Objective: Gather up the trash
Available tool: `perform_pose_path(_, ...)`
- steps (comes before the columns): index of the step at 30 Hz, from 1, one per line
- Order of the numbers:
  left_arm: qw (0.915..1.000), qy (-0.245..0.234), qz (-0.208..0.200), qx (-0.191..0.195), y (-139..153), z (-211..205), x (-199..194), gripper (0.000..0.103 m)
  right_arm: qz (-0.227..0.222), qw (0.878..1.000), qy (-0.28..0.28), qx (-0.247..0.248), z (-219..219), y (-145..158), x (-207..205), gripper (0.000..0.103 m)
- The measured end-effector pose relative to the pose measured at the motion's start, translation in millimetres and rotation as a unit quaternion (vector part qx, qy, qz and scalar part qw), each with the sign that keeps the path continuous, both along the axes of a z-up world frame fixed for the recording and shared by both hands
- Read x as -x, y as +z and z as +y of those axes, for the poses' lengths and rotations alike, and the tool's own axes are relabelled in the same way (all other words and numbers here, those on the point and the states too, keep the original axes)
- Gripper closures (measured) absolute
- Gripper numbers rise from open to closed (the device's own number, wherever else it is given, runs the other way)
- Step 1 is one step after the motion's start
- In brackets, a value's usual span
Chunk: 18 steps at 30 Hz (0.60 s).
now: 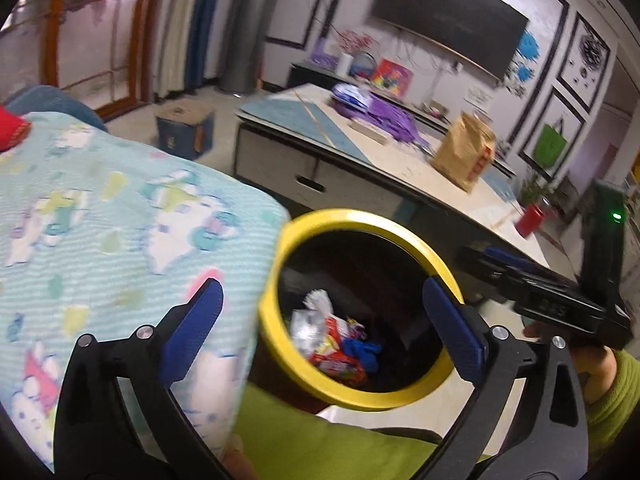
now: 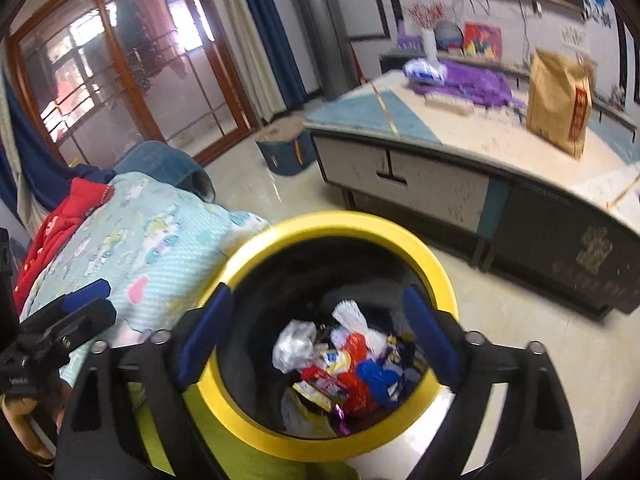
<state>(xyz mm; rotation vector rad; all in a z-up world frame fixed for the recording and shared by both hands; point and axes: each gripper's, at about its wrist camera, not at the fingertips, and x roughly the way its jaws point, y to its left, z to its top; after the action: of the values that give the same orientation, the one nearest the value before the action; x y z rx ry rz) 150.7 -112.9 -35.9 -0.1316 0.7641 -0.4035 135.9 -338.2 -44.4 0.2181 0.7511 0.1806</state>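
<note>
A black bin with a yellow rim [image 1: 360,216] [image 2: 340,220] stands on the floor right below both grippers. Inside lies a heap of trash [image 1: 336,340] [image 2: 340,364]: crumpled white paper, red and yellow wrappers, something blue. My left gripper [image 1: 323,292] hangs over the bin's mouth, open wide, nothing between its blue pads. My right gripper [image 2: 318,294] also hovers above the opening, open and empty. Each gripper shows at the edge of the other's view, the right one [image 1: 540,292] on the right, the left one [image 2: 80,304] on the left.
A pale blue cartoon-print blanket [image 1: 100,220] [image 2: 152,240] lies against the bin's left side, with red cloth [image 2: 60,232] on it. Beyond stands a low table [image 1: 360,152] [image 2: 460,148] bearing a brown paper bag [image 1: 464,152] [image 2: 560,100], purple material and a red cup [image 1: 530,220]. A box stool [image 2: 284,152] sits on the floor.
</note>
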Motion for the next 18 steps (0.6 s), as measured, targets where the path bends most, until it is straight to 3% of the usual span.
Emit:
perform_pose_path(2, 0.9996, 0.021, -0.014, -0.007, 6, 13, 8, 0.011, -0.026, 1.0, 0.003, 0.003, 8, 9, 6, 0.007)
perform_pose_path(8, 0.996, 0.062, -0.063, -0.009, 22, 45, 39, 0.011, -0.065, 0.998, 0.019, -0.009, 33, 23, 20, 0.007)
perform_pose_path(18, 0.9812, 0.126, -0.139, -0.043, 37, 86, 98, 0.011, -0.159, 0.985, 0.063, -0.011, 83, 45, 62, 0.007)
